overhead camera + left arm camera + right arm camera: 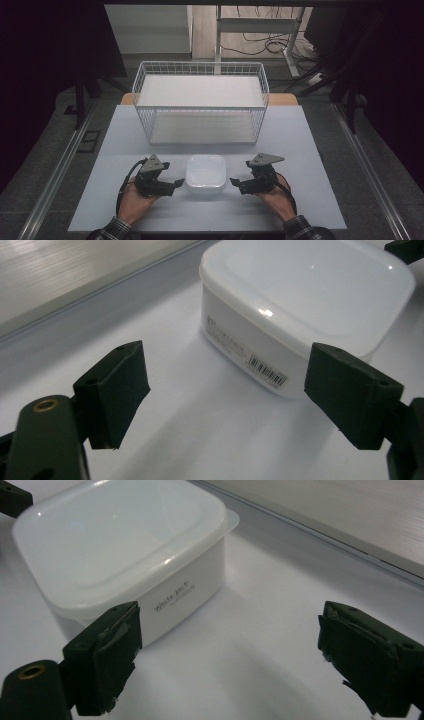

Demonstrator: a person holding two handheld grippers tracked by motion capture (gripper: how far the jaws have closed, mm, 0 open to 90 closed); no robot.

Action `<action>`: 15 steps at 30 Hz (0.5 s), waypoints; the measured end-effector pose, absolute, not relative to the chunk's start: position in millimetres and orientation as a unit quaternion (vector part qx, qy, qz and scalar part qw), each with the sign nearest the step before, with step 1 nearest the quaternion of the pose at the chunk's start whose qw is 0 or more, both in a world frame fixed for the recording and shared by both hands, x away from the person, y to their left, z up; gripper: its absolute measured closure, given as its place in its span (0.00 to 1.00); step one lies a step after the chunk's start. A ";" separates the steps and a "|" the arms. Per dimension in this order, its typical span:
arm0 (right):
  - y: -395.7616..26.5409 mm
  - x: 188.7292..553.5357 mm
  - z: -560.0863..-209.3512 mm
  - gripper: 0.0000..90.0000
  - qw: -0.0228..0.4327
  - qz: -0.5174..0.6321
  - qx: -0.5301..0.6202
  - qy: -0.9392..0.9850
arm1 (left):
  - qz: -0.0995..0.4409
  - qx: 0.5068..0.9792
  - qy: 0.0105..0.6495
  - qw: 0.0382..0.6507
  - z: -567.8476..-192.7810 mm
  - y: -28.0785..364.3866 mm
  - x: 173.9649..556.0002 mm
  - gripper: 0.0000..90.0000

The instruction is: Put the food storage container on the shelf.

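The white lidded container (205,171) is sitting on the worktop (300,150), just in front of the wire basket (200,100), nothing gripped yet. Left gripper (178,184) and right gripper (234,182) are flanking it, both released, jaws spread wide and pointing inward, the person's hands resting low.
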State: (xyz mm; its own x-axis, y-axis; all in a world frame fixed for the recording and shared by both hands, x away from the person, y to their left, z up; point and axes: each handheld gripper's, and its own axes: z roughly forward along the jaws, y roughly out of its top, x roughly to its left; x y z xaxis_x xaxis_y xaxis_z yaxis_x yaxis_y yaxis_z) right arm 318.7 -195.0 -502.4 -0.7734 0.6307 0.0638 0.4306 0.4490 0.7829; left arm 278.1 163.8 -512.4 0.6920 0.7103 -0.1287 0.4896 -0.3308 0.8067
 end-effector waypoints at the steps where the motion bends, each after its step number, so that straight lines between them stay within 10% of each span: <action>1: -194.4 319.1 -501.6 0.10 0.117 0.422 0.315 0.842 | 0.122 0.805 0.371 0.446 -510.9 163.8 278.4 0.19; 15: -168.5 319.6 -485.3 0.01 0.059 0.417 0.292 0.859 | 0.099 0.805 0.360 0.461 -499.2 148.7 293.6 0.15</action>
State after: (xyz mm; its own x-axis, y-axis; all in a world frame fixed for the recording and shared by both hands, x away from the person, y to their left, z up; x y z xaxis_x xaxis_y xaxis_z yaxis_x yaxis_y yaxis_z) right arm 319.6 -168.5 -485.3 -0.8220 0.5513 0.1426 0.4529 0.4812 0.7506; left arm 293.6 148.7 -499.2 0.7217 0.6703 -0.1726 0.4877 -0.3155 0.8140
